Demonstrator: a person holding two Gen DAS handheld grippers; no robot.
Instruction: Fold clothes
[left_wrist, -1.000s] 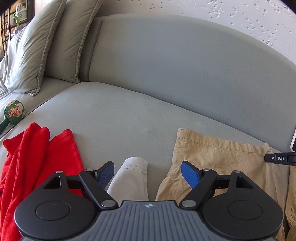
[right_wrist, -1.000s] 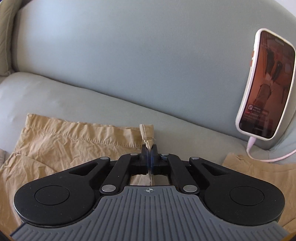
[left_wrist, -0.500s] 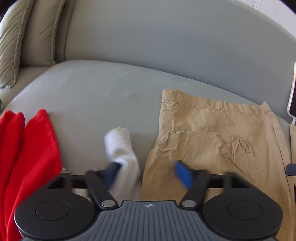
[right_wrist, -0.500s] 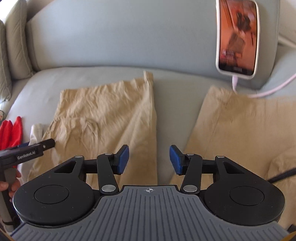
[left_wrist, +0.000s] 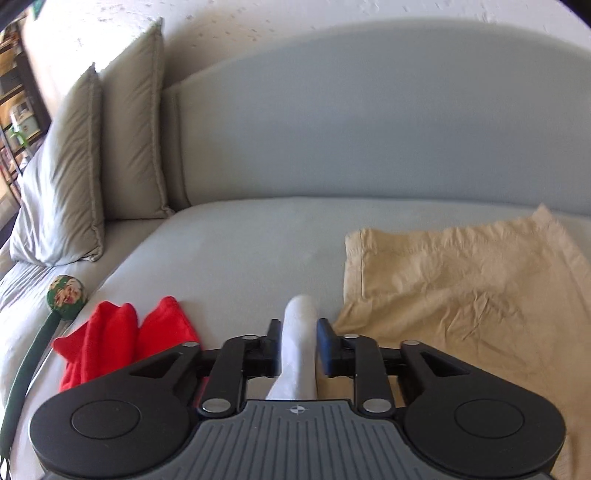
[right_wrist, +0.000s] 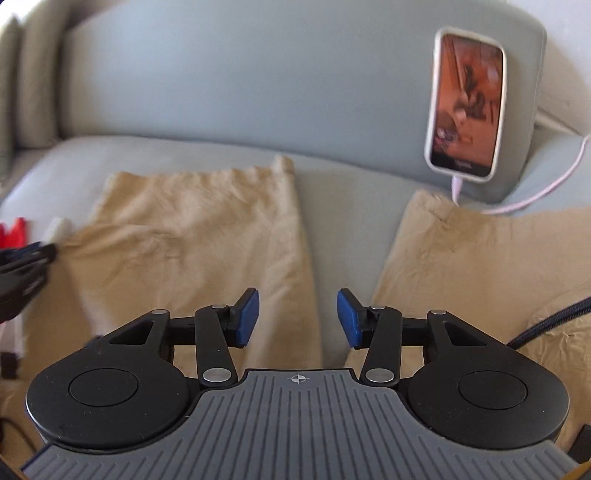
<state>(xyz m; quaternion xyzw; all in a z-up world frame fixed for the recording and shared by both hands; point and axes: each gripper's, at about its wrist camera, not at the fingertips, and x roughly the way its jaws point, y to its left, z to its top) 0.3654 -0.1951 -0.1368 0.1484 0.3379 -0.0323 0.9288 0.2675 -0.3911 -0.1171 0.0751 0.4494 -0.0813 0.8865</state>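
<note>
Sock clamped on the left, nothing on the right

Nearest, left gripper (left_wrist: 297, 347): closed further just now, both pads pressed onto one white sock (left_wrist: 298, 354) on the grey sofa seat (left_wrist: 236, 251). Right gripper (right_wrist: 297, 318): parted, narrowed slightly just now, nothing between the pads, above the gap between two tan garments, one left (right_wrist: 192, 240), one right (right_wrist: 480, 266). Beside the sock: one red cloth (left_wrist: 110, 339), one green floral-headed stick (left_wrist: 66, 295). Farther back: two cushions (left_wrist: 92, 158), one phone (right_wrist: 466, 103) propped on the backrest

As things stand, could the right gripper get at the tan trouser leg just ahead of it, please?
Probably yes: the right gripper has open, empty jaws, and the tan trouser leg lies flat on the sofa with nothing lying on it.
</note>
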